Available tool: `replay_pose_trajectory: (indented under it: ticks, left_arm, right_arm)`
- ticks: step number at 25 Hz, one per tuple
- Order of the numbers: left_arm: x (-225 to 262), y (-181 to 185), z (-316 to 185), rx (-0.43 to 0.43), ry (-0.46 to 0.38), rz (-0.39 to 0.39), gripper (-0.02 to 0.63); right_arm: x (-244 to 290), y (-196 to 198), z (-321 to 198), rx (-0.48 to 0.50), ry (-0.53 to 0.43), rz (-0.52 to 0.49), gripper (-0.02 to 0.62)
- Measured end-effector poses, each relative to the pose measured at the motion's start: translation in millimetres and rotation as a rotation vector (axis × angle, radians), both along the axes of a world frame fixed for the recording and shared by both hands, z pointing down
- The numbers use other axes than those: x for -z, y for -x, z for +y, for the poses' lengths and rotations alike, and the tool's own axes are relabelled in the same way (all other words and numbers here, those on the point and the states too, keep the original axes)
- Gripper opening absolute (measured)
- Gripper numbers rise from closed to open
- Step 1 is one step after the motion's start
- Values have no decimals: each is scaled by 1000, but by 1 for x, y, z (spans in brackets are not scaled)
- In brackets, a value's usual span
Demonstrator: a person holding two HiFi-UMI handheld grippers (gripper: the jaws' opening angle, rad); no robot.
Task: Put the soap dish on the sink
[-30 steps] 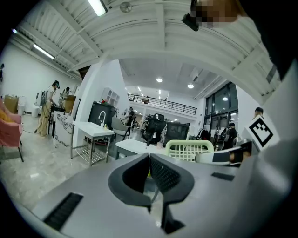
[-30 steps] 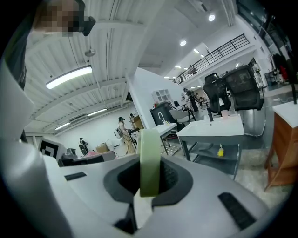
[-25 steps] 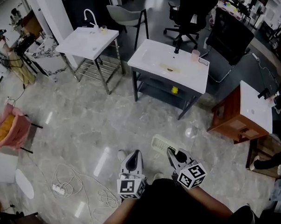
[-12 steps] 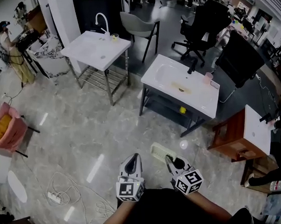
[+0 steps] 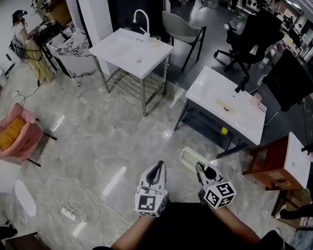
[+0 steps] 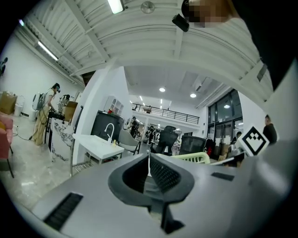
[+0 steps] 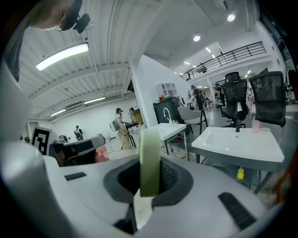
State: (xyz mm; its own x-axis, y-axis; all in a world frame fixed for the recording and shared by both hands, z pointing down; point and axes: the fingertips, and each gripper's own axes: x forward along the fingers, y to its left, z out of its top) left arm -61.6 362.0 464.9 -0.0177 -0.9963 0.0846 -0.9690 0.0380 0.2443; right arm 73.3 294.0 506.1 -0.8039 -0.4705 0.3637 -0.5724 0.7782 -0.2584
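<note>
A pale green slatted soap dish (image 5: 192, 158) is clamped by its edge in my right gripper (image 5: 200, 169), low in the head view above the grey floor. The right gripper view shows the dish (image 7: 150, 160) edge-on between the jaws of that gripper (image 7: 150, 179). My left gripper (image 5: 155, 171) is beside it, shut and holding nothing; its jaws (image 6: 149, 160) meet in a thin line. A white sink with a black tap (image 5: 226, 104) stands ahead to the right. A second white sink with a white tap (image 5: 134, 49) stands further back.
A wooden cabinet with a white top (image 5: 280, 164) stands right of the nearer sink. Office chairs (image 5: 244, 45) lie behind the sinks. A pink chair (image 5: 14, 136) and a power strip with cables (image 5: 72, 213) are at the left. A person (image 5: 26, 44) stands at the far left.
Both grippers have been carried forward across the floor with the dish still held. The two sinks have shifted right and lower in the head view.
</note>
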Motion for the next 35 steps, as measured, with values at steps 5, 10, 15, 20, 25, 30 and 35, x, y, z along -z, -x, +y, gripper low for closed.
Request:
replay_pose_trajectory:
  ticks: [5, 10, 15, 20, 25, 30, 35]
  left_arm:
    - [0, 50, -10, 3, 8, -5, 14]
    - [-5, 85, -21, -16, 10, -18, 14]
    - [-17, 113, -25, -22, 12, 22, 15]
    - [-25, 122, -37, -20, 11, 61, 14]
    - [-29, 121, -45, -21, 22, 74, 14]
    - [-38, 127, -65, -25, 49, 36, 15]
    - [-34, 123, -103, -36, 83, 12, 14]
  right_arm:
    - [5, 51, -14, -12, -16, 0, 28]
    - [3, 84, -25, -34, -32, 11, 28]
    - [-5, 97, -27, -55, -23, 57, 28]
    - [-7, 85, -39, -94, -23, 70, 28]
    - [-8, 88, -40, -80, -18, 57, 28]
    - [-26, 77, -59, -101, 17, 49, 28]
    - [-24, 74, -103, -124, 19, 23, 28]
